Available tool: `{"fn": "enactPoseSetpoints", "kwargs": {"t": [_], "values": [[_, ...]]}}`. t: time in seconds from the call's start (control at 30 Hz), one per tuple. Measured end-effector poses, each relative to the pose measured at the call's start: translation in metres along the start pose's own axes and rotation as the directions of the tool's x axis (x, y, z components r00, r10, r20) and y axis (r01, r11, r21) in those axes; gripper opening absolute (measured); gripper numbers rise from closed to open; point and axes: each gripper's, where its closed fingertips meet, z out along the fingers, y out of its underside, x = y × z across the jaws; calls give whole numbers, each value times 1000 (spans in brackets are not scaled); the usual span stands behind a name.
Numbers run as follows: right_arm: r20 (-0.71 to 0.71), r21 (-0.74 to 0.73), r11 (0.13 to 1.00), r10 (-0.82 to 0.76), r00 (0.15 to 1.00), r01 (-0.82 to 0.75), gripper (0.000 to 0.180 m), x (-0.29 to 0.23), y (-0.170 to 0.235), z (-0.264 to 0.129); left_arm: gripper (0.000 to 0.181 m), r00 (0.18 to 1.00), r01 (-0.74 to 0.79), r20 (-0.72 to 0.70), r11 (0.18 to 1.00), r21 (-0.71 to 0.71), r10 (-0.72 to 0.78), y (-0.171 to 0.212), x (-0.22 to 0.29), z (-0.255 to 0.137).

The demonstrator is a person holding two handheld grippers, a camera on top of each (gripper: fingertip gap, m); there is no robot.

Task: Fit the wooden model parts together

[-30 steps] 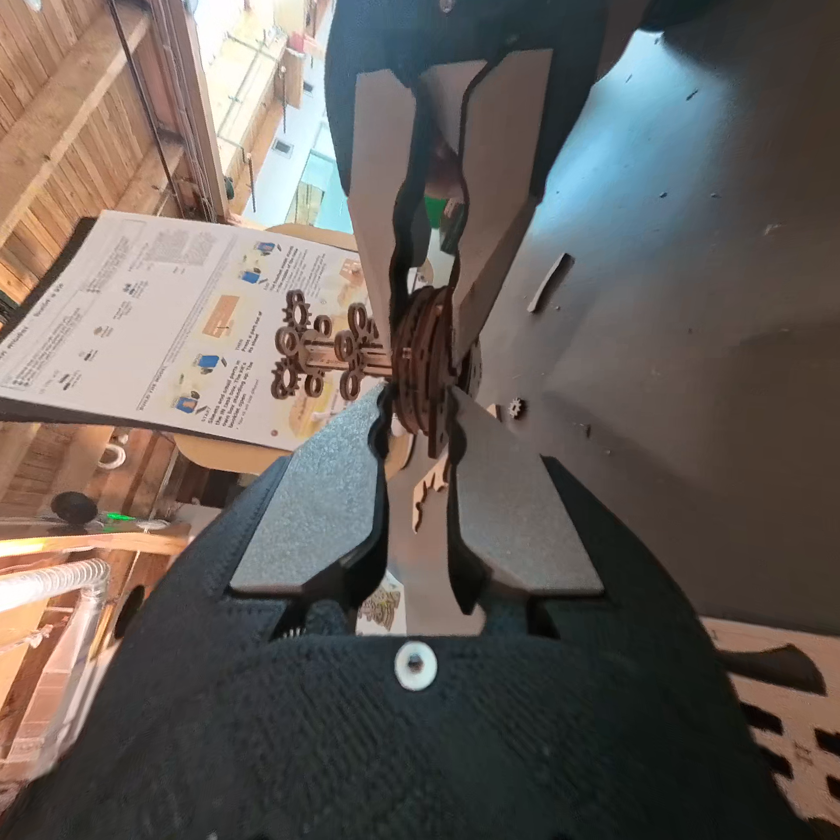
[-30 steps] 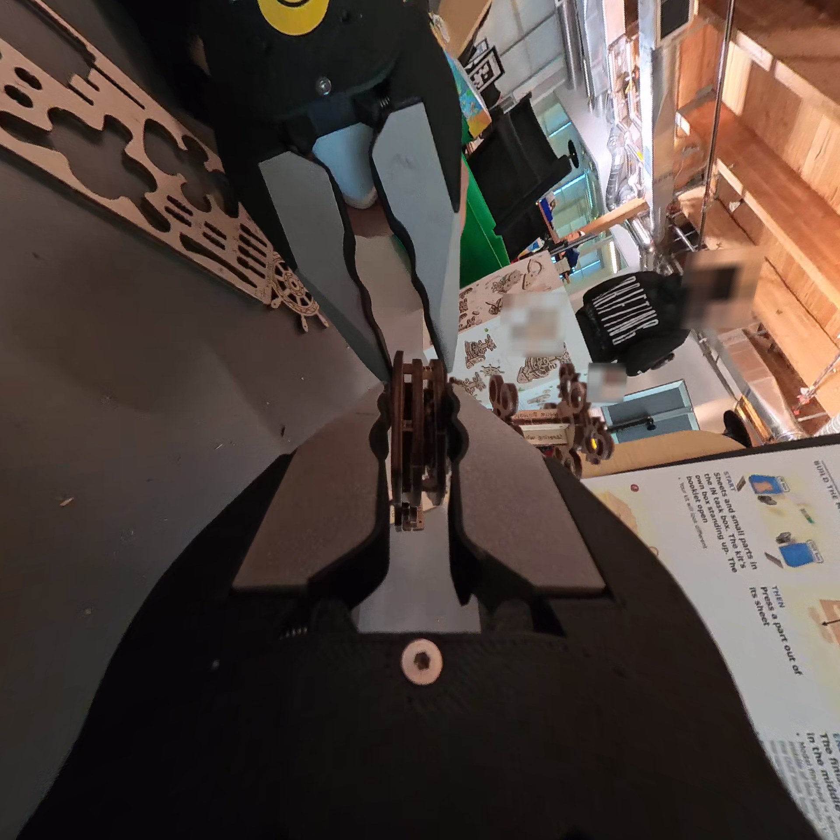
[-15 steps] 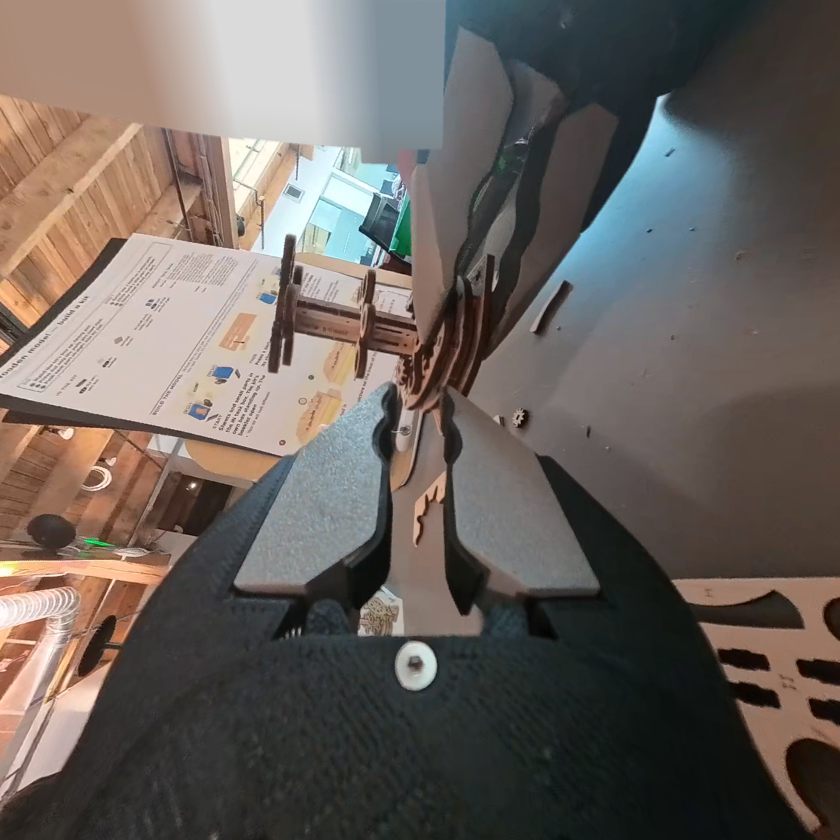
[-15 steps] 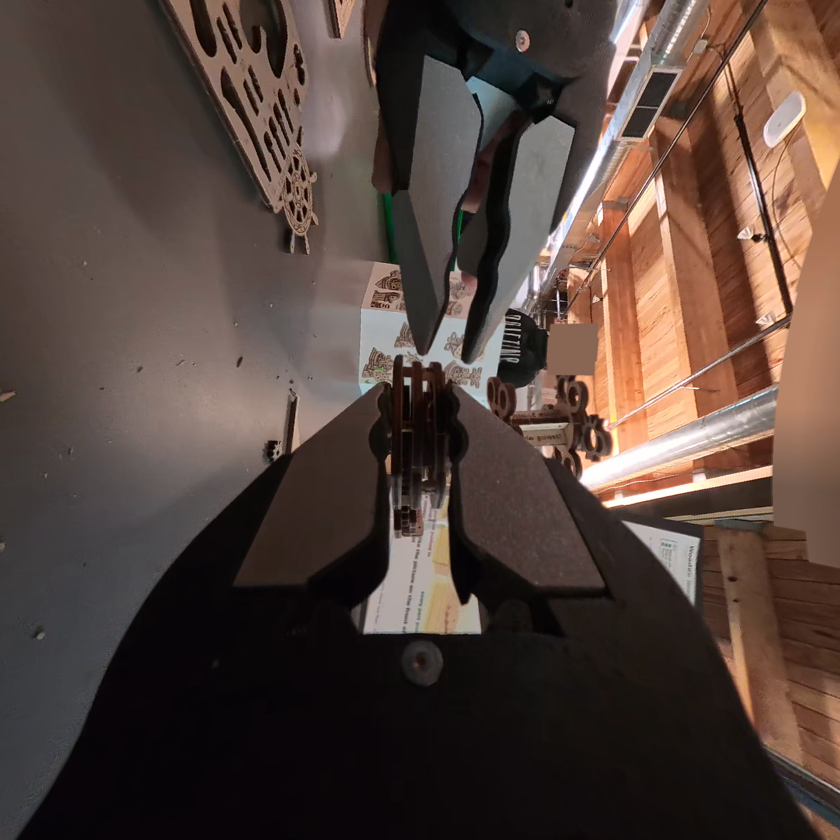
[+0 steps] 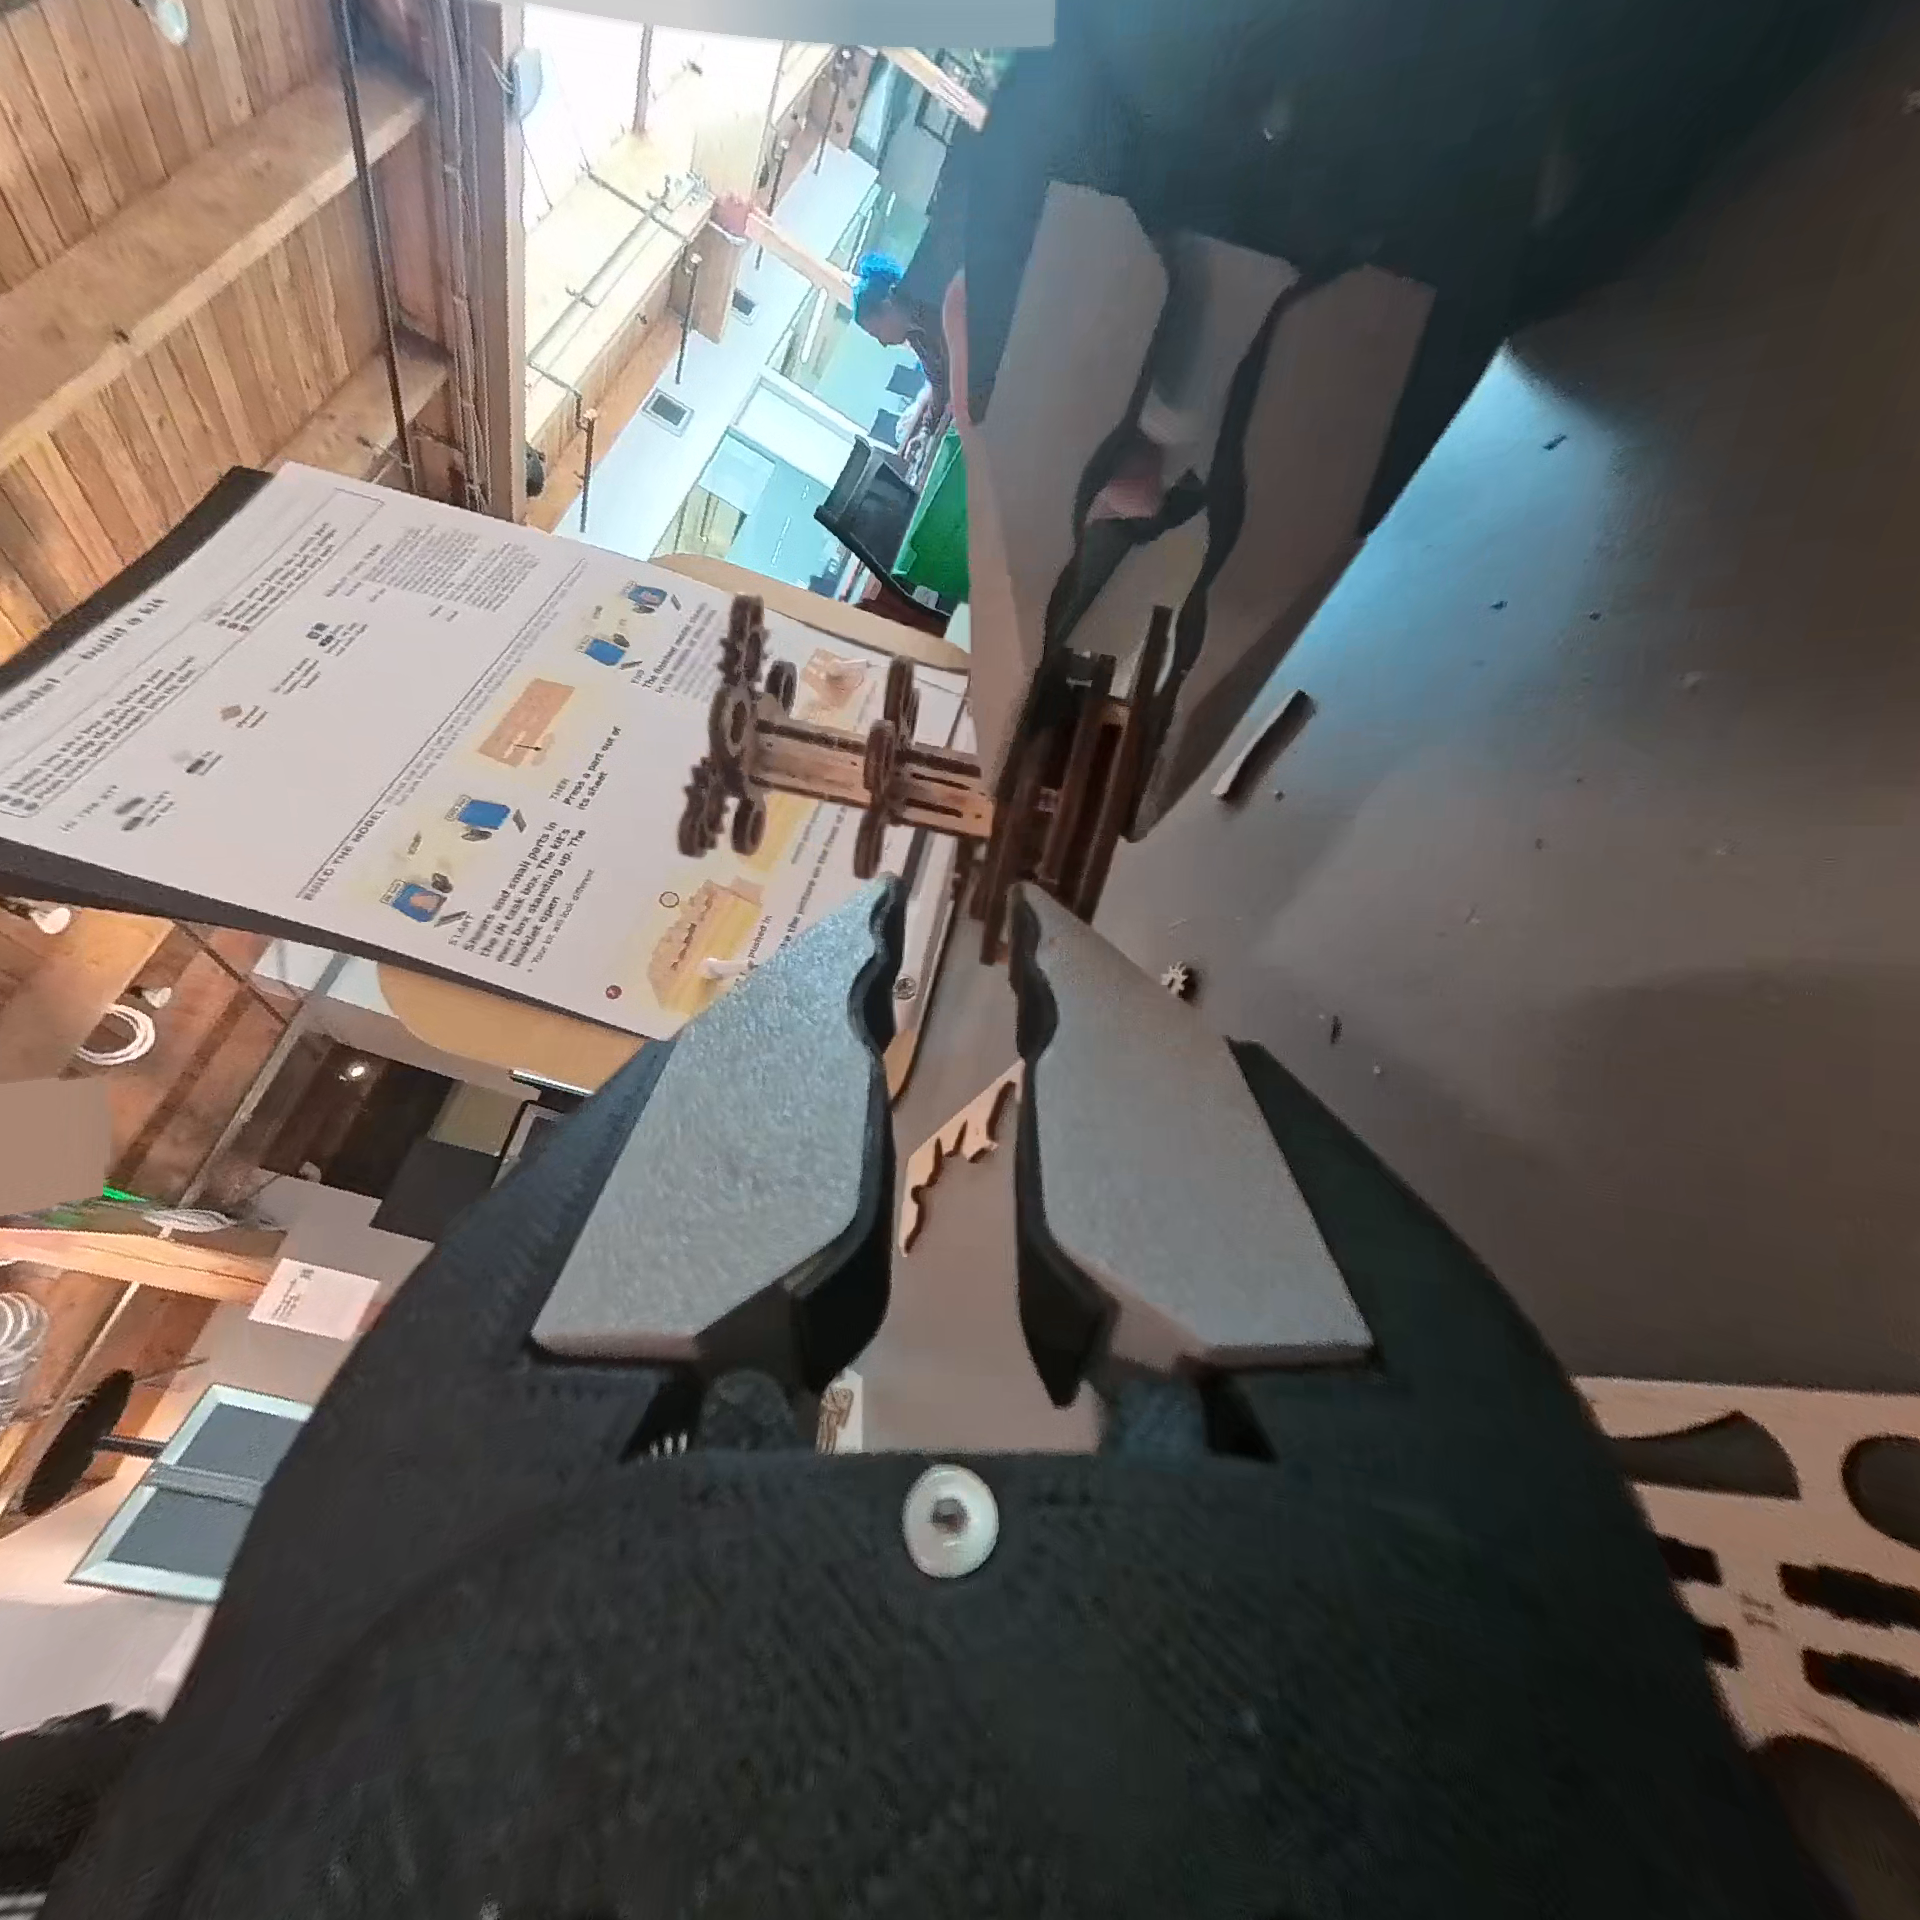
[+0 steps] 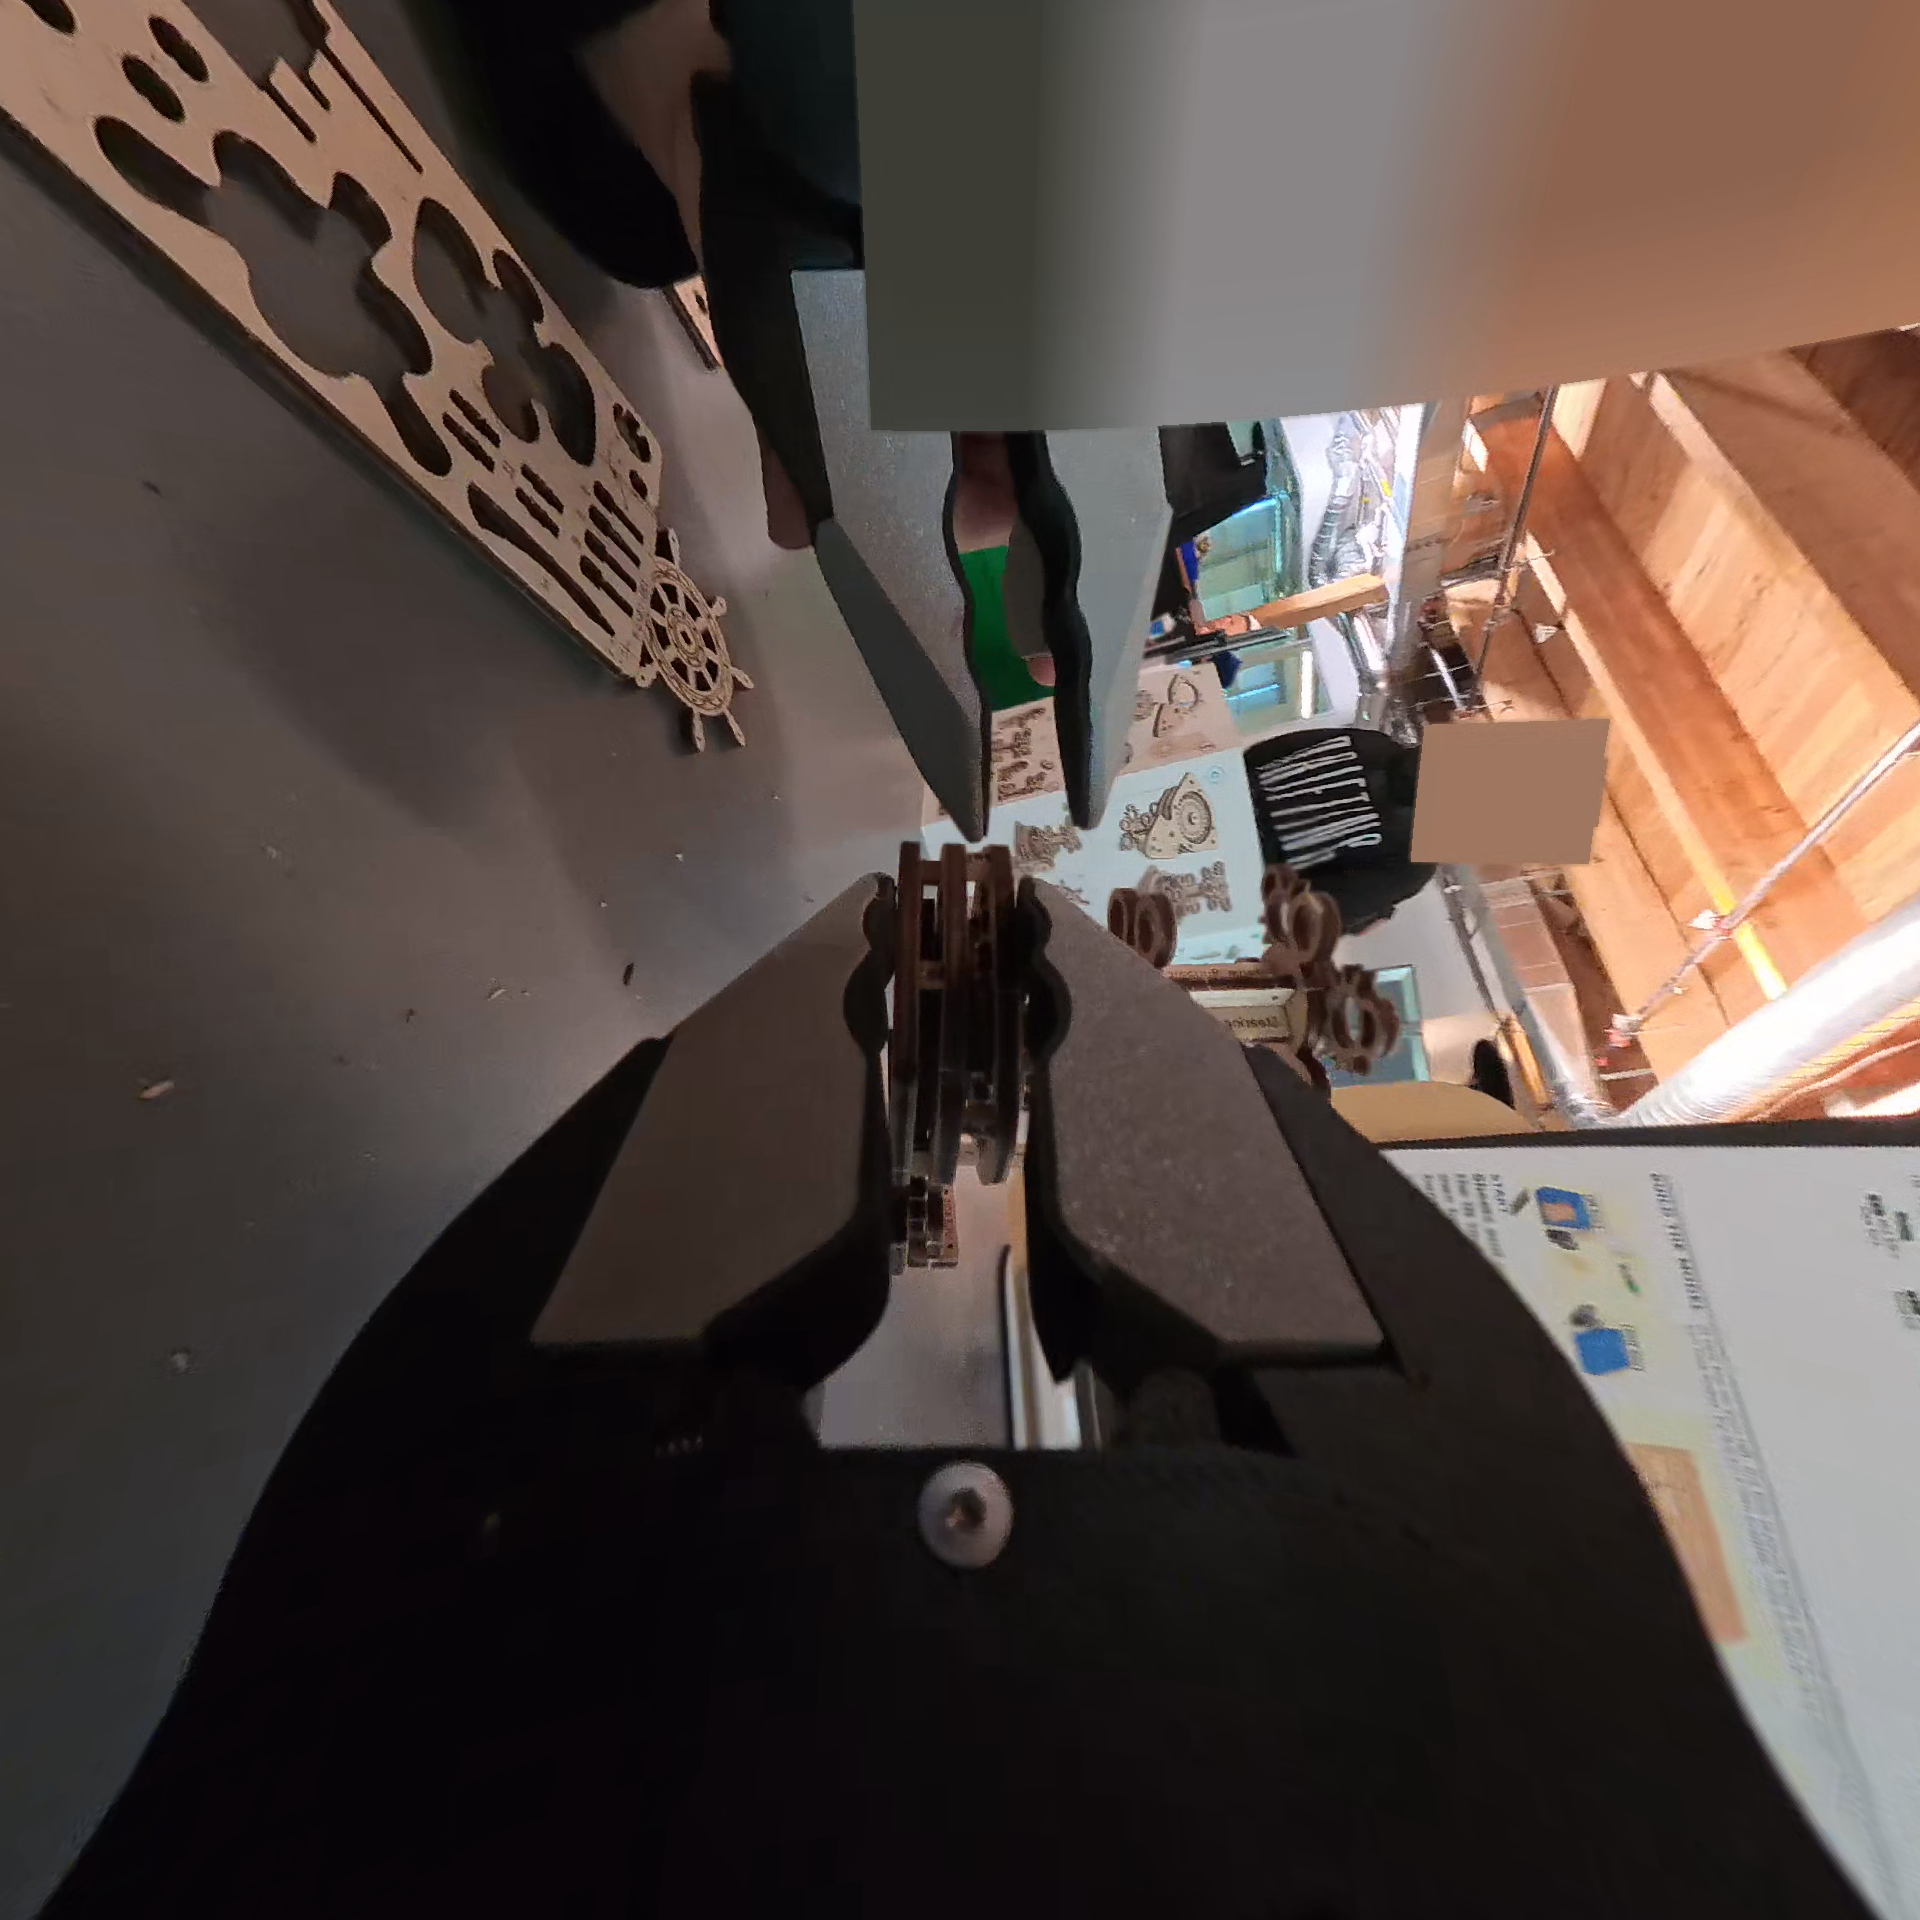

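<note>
The dark wooden model point(image 6: 951, 997) is a stack of discs with a side axle carrying small gears point(image 6: 1299, 966). My right gripper point(image 6: 956, 894) is shut on the disc stack and holds it above the table. In the left wrist view the model point(image 5: 1060, 790) hangs from the right gripper point(image 5: 1081, 769), its gear axle point(image 5: 821, 758) pointing left. My left gripper point(image 5: 954, 914) is empty, its jaws a narrow gap apart, tips right at the lower edge of the discs. It faces the right gripper tip to tip in the right wrist view point(image 6: 1029, 826).
A dark grey table point(image 5: 1558, 935) lies under both grippers. A punched-out plywood sheet point(image 6: 343, 312) with a ship's-wheel part point(image 6: 691, 644) lies on it. An instruction sheet point(image 5: 364, 727) stands beside the model. A tiny gear point(image 5: 1174, 977) and a wooden sliver point(image 5: 1262, 743) lie loose.
A second ago both grippers gripped the disc stack. The left gripper has let go and drawn back to the discs' edge. The right gripper kept hold and turned the model.
</note>
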Motion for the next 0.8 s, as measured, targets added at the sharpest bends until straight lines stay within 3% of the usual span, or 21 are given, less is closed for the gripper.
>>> {"fn": "enactPoseSetpoints", "kwargs": {"t": [0.17, 0.63, 0.8], "values": [[32, 37, 994, 104, 994, -105, 19, -2, -1, 1, 18, 1000, -6, -30, 1000, 8, 7, -3, 6, 0], [94, 64, 977, 196, 976, -203, 18, -7, -1, 1, 17, 996, 19, -92, 1000, -9, -20, 1, 18, 3], [141, 83, 957, 264, 954, -277, 18, -10, -3, 1, 19, 978, 138, -158, 990, -7, -138, 3, 21, 2]]}}
